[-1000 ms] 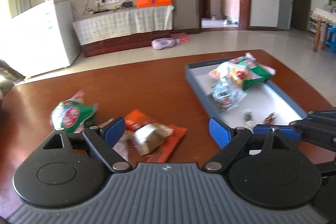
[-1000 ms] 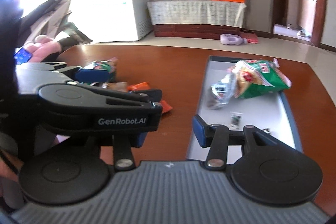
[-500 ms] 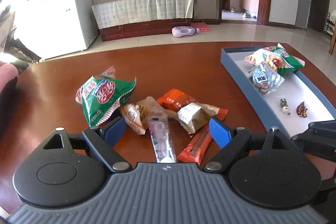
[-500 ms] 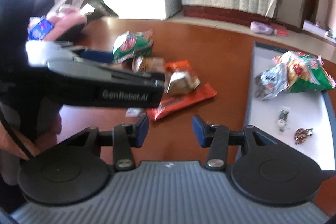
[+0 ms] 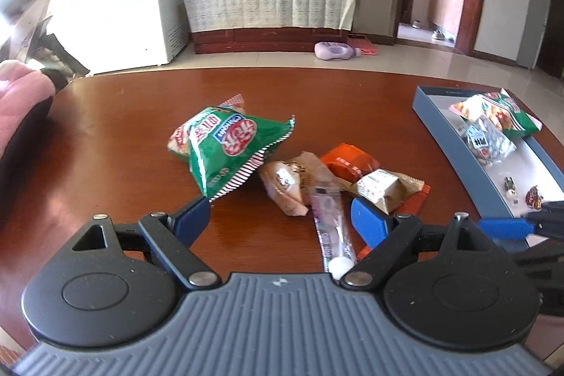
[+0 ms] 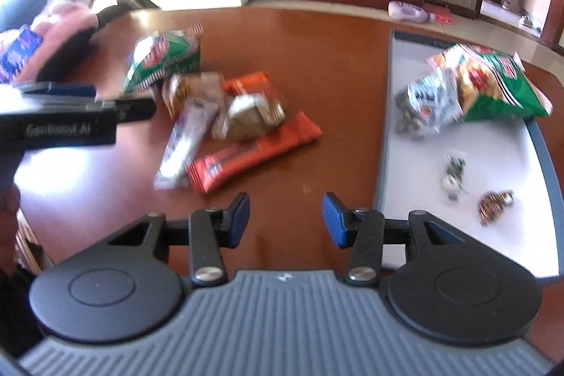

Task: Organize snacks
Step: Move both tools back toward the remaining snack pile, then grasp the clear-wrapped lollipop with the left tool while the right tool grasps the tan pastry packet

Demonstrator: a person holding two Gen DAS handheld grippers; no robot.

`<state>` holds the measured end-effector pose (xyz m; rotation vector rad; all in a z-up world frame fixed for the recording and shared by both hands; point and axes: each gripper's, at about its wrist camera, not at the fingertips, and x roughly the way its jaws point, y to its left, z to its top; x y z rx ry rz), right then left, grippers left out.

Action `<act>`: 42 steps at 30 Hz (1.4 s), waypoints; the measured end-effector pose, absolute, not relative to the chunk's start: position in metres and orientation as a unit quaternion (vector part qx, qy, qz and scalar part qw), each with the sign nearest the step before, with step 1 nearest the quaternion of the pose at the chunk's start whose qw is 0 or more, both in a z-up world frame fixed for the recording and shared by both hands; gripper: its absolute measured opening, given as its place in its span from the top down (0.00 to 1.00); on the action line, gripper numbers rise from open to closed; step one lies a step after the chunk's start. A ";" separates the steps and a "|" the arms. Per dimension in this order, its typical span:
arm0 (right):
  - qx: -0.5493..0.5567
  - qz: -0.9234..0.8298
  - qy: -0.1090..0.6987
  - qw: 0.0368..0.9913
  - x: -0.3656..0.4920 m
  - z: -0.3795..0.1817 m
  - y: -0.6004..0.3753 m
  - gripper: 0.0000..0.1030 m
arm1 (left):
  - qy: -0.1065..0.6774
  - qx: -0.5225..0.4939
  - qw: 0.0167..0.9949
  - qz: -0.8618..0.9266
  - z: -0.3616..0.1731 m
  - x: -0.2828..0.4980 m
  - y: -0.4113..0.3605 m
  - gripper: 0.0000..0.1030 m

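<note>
Loose snacks lie in a heap on the brown table: a green chip bag (image 5: 225, 147), a brown bun packet (image 5: 285, 185), a clear tube packet (image 5: 333, 224), an orange packet (image 5: 349, 161), a beige packet (image 5: 384, 187) and a long red bar (image 6: 246, 154). My left gripper (image 5: 280, 219) stands wide open just short of the bun and tube, touching nothing. My right gripper (image 6: 287, 219) is open over bare table between the heap and the tray (image 6: 384, 143). The tray holds a green bag (image 6: 493, 83), a silver packet (image 6: 426, 104) and two small candies (image 6: 454, 175).
A pink-sleeved hand (image 6: 60, 20) with a small blue packet (image 6: 17, 53) rests at the table's far left. One finger (image 6: 134, 110) of the left gripper crosses the right wrist view beside the heap. Beyond the table stand a white freezer (image 5: 141, 6) and a TV cabinet (image 5: 268, 9).
The left gripper has swung left from the tray to face the snack heap. The right gripper has tipped down and drawn nearer the heap. Neither pair of jaws has changed its width.
</note>
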<state>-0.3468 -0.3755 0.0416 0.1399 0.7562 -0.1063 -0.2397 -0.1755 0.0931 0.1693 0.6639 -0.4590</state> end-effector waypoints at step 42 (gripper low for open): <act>0.074 -0.045 0.342 0.936 -0.302 0.051 -0.388 0.63 | 0.385 0.111 0.876 -0.269 0.044 -0.229 -0.214 0.13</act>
